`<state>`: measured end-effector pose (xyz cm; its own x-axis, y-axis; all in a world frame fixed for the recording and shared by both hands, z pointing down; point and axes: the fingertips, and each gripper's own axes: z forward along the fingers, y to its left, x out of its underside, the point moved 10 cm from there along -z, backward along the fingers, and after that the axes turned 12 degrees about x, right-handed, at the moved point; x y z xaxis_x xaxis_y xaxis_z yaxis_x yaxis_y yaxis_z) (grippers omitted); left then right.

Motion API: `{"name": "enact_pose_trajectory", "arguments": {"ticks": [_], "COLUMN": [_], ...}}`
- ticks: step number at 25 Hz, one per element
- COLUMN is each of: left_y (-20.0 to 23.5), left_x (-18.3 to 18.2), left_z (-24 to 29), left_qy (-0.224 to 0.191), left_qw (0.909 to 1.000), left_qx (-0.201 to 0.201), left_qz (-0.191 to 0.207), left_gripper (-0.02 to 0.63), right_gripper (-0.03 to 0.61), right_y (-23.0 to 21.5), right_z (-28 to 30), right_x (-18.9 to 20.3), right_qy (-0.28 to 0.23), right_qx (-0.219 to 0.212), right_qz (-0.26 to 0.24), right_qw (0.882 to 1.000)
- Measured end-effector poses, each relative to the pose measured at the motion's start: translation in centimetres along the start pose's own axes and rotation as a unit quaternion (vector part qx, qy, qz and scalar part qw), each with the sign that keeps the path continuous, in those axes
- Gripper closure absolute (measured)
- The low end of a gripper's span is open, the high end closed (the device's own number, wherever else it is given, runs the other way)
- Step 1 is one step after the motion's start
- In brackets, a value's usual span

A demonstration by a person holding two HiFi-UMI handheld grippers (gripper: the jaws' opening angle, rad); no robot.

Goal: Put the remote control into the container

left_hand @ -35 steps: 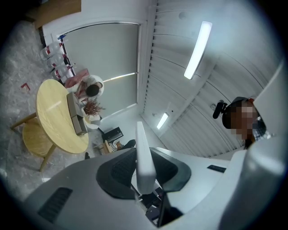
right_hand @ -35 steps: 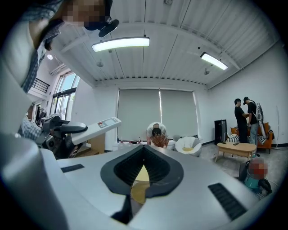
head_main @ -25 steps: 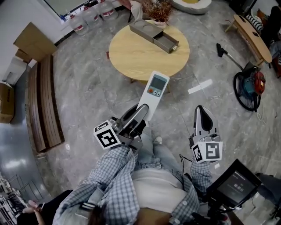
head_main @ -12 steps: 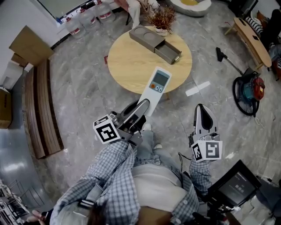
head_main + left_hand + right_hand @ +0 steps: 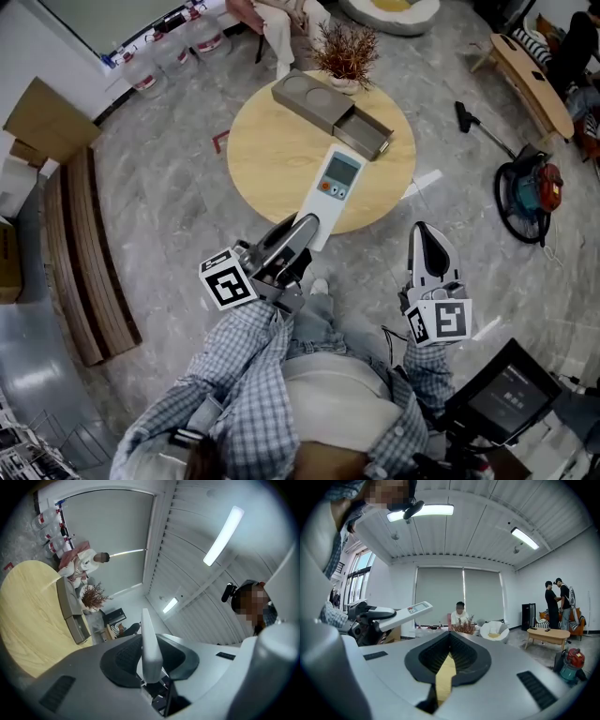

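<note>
Your left gripper (image 5: pixel 300 230) is clamped on the lower end of the remote control (image 5: pixel 336 183), which is held in the air above the near edge of the round table (image 5: pixel 267 155), well apart from the container (image 5: pixel 319 105). Your right gripper (image 5: pixel 427 242) has its jaws together on nothing and hangs short of the table. The pick-up is done; carrying the remote control to the container's pulled-out drawer (image 5: pixel 367 136) and releasing it there remains.
</note>
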<state>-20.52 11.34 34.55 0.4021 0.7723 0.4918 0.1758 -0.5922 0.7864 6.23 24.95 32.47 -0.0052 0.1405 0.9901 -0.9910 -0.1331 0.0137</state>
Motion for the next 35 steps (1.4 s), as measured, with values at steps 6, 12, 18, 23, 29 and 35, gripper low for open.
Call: {"name": "enact_pose_trajectory", "arguments": {"ticks": [6,12,18,23,29,35], "left_y": [2.8,4.9,6.8,8.4,11.0,11.5], "left_x": [-0.6,-1.3,-2.1,-2.7,-2.8,-2.9], "left_z": [0.4,2.0,4.7,7.5,12.2,13.3], "left_qy": [0.011,0.015,0.004,-0.014,-0.042,-0.057], "left_qw": [0.9998,0.9995,0.9995,0.999,0.9976,0.9954], "left_qx": [-0.01,-0.017,-0.028,-0.04,-0.053,-0.076], "left_qz": [-0.016,-0.021,-0.016,-0.015,-0.013,-0.008], "left_gripper": [0.517,0.517,0.517,0.517,0.517,0.517], "right_gripper": [0.572,0.572,0.572,0.572,0.572,0.572], "right_y": [0.6,-0.9,-3.5,-6.0,-10.6,-11.5], "right_z": [2.2,4.7,8.8,12.8,17.7,20.2], "right_x": [0.3,0.8,0.9,-0.6,-0.7,-0.5], "right_qy": [0.017,0.02,0.015,0.014,0.011,0.022], "right_qx": [-0.004,0.003,-0.015,-0.038,-0.072,-0.113], "right_qz": [-0.006,0.0,0.002,-0.004,-0.013,-0.002], "right_qw": [1.0,1.0,1.0,0.999,0.997,0.993]}}
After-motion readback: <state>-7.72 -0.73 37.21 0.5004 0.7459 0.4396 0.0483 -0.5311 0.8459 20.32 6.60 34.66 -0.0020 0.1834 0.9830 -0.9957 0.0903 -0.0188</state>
